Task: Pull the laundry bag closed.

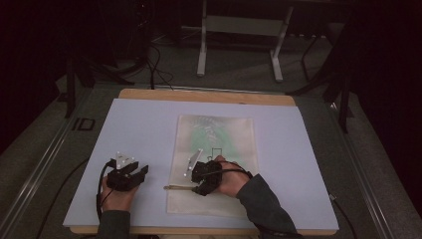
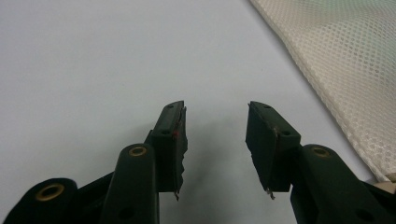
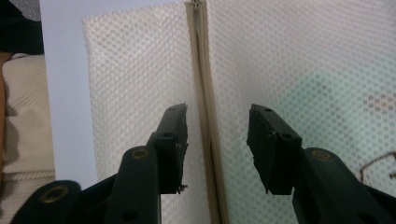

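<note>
Surface: a pale lavender sheet (image 1: 139,129) covers my wooden table (image 1: 149,93), whose bare edge shows along the far side.

Mesh bag: a cream mesh laundry bag (image 1: 216,149) lies flat on the sheet, right of centre, its long side running away from me. Something green shows faintly through the mesh in its far half.

Zipper: a beige zipper (image 3: 205,116) runs across the near part of the bag; in the right gripper view it passes between my two jaws and on toward the bag's edge.

Left gripper: my left gripper (image 2: 215,140) rests low over the bare sheet, just beside the bag's left edge and not touching it. Its jaws stand spread, with nothing between them.

Right gripper: my right gripper (image 3: 217,144) hovers over the bag's near part, pointing toward my left along the zipper line. Its jaws are spread apart, one on each side of the zipper, pinching nothing.

Hands: my left hand (image 1: 117,196) sits near the table's near edge; my right hand (image 1: 231,179) lies over the bag.
</note>
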Demonstrator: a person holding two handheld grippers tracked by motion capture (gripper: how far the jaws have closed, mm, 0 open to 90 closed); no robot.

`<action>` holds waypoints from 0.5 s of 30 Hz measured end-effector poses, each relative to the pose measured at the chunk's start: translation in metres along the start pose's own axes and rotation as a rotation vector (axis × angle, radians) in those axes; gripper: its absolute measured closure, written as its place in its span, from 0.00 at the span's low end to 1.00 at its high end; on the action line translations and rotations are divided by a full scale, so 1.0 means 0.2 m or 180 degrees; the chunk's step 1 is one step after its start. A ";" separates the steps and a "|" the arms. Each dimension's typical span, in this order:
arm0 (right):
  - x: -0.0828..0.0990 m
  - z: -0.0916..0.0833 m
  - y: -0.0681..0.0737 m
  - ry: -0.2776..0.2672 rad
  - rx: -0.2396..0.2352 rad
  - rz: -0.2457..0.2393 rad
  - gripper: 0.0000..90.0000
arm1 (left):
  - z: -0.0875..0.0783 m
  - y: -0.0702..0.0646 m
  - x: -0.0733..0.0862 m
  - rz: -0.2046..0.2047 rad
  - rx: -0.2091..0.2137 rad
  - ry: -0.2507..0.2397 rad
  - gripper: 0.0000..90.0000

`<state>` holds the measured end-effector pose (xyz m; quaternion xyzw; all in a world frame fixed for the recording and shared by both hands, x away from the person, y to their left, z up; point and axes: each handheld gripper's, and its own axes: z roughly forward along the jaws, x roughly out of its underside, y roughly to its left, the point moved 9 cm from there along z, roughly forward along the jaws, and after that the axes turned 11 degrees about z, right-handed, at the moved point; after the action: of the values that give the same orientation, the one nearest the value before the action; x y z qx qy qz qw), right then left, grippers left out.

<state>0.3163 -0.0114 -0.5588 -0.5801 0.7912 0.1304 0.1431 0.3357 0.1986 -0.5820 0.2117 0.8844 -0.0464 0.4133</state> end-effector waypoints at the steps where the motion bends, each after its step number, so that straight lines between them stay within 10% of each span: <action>1: -0.01 0.01 0.00 -0.0007 -0.0004 -0.0005 0.66 | 0.00 0.00 0.00 0.0003 0.0001 0.0004 0.63; 15: -0.12 0.08 0.06 -0.0008 -0.0075 -0.0123 0.75 | 0.01 -0.01 0.00 0.0022 0.0019 0.0007 0.63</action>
<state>0.3131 0.0195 -0.5633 -0.5968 0.7781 0.1377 0.1398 0.3360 0.1974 -0.5831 0.2161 0.8840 -0.0473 0.4119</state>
